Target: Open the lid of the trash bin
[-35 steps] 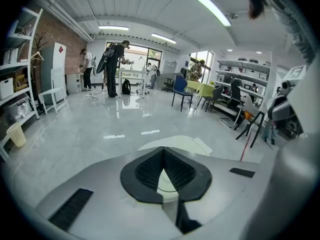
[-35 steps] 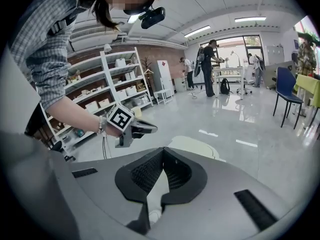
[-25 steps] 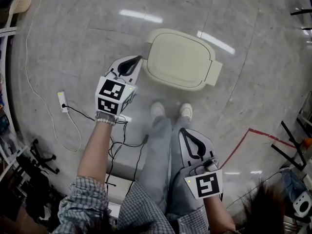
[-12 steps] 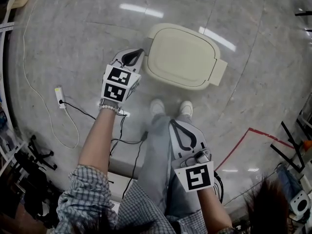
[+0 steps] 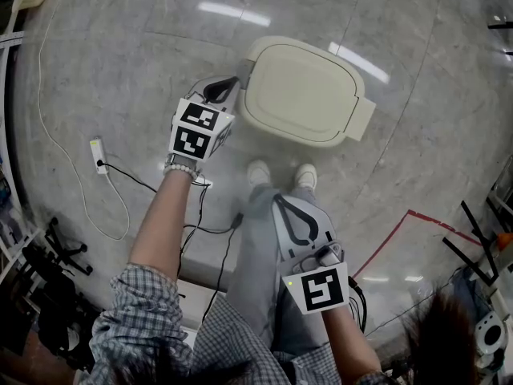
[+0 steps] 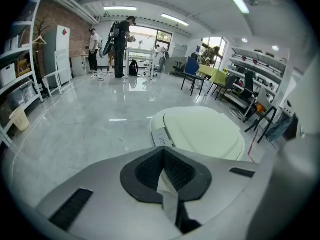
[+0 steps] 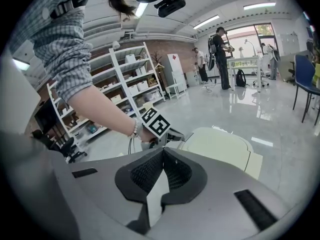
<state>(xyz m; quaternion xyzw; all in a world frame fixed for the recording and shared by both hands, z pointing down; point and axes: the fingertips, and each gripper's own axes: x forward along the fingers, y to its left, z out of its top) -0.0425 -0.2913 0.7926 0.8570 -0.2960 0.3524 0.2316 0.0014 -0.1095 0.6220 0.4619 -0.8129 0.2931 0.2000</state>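
Note:
The cream trash bin [image 5: 303,93] stands on the floor with its lid down flat. The left gripper view shows the bin [image 6: 205,131] just ahead, with a small push tab [image 6: 162,138] on its near rim. My left gripper [image 5: 232,82] is shut on nothing, its tips at the bin's left edge by that tab; I cannot tell whether they touch it. My right gripper [image 5: 277,202] is also shut and empty, held back over the person's legs. The right gripper view takes in the bin [image 7: 222,149] and the left gripper [image 7: 167,134] beside it.
The person's shoes [image 5: 260,175] stand just in front of the bin. A white power adapter [image 5: 98,152] with a cable lies on the floor to the left. Red floor tape [image 5: 393,235] runs at the right. Shelves [image 6: 20,84], chairs [image 6: 200,81] and people [image 6: 120,34] are farther off.
My left gripper has moved forward to the bin's left edge. The right gripper has shifted left and a little forward over the legs. The lid stays down.

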